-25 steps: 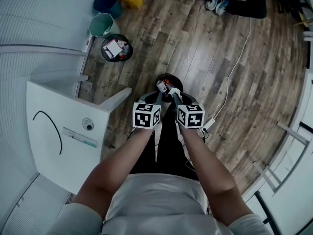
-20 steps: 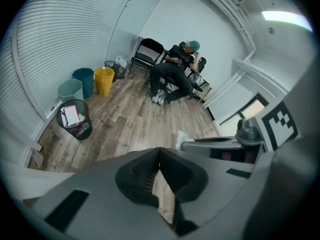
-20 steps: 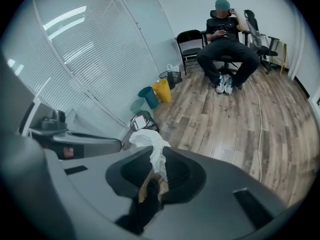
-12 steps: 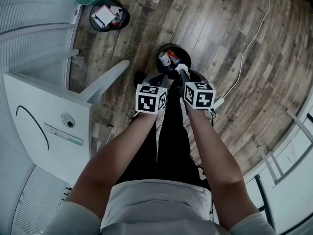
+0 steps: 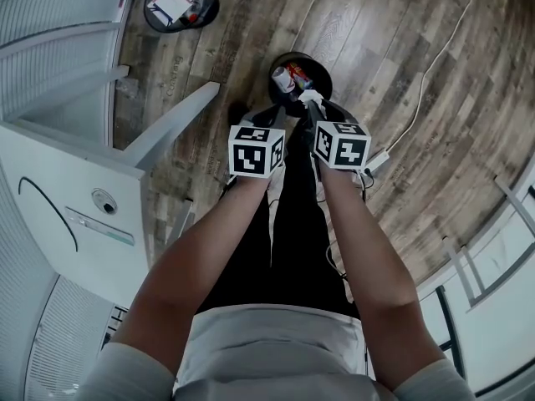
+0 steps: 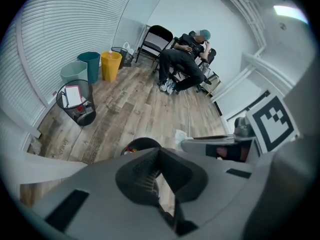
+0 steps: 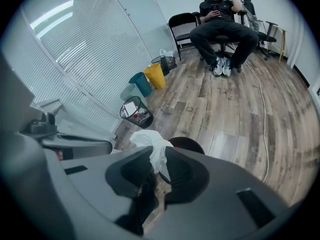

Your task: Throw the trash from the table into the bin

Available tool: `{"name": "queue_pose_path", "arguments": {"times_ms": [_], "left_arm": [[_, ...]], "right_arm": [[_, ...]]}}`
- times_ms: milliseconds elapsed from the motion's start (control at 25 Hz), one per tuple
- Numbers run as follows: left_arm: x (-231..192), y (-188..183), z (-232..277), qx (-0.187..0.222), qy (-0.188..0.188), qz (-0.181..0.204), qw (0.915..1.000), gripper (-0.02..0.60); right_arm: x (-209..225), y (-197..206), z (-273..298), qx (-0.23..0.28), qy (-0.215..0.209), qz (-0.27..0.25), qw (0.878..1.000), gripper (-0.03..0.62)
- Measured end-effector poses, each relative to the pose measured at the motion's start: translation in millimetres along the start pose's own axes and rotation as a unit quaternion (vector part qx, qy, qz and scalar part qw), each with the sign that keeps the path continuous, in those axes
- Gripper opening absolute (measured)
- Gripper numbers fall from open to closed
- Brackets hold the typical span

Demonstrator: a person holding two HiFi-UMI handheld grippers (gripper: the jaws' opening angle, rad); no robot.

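Two grippers [image 5: 272,115] [image 5: 308,109], one tissue [image 7: 150,144], six bins [image 6: 110,69].

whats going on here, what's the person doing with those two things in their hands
A person stands over a small black bin on the wooden floor, a gripper in each hand. The right gripper is shut on a crumpled white tissue, held at the bin's near edge and not yet dropped. The left gripper beside it is shut and empty. The bin already holds some trash.

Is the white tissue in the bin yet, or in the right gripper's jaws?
In the jaws: the right gripper is clamped on the crumpled tissue, near the black bin.
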State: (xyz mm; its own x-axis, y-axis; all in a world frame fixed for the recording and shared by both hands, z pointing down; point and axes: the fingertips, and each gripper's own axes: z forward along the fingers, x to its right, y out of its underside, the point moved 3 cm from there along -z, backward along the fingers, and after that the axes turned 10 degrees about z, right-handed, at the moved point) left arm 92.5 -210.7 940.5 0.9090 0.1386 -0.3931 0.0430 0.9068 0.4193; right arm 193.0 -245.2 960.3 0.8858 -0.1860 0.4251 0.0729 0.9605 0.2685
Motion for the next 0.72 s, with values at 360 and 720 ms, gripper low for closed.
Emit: {"name": "queue_pose_path", "arguments": {"times_ms": [360, 720], "left_arm": [[0, 1, -2, 0.002, 0.002, -0.005, 1.0, 0.006], [2, -5, -10, 0.006, 0.003, 0.001, 1.0, 0.006]], "right_arm": [[-1, -4, -1, 0.007, 0.006, 0.006, 1.0, 0.129], [-7, -1, -10, 0.014, 0.006, 0.011, 1.0, 0.153]]}}
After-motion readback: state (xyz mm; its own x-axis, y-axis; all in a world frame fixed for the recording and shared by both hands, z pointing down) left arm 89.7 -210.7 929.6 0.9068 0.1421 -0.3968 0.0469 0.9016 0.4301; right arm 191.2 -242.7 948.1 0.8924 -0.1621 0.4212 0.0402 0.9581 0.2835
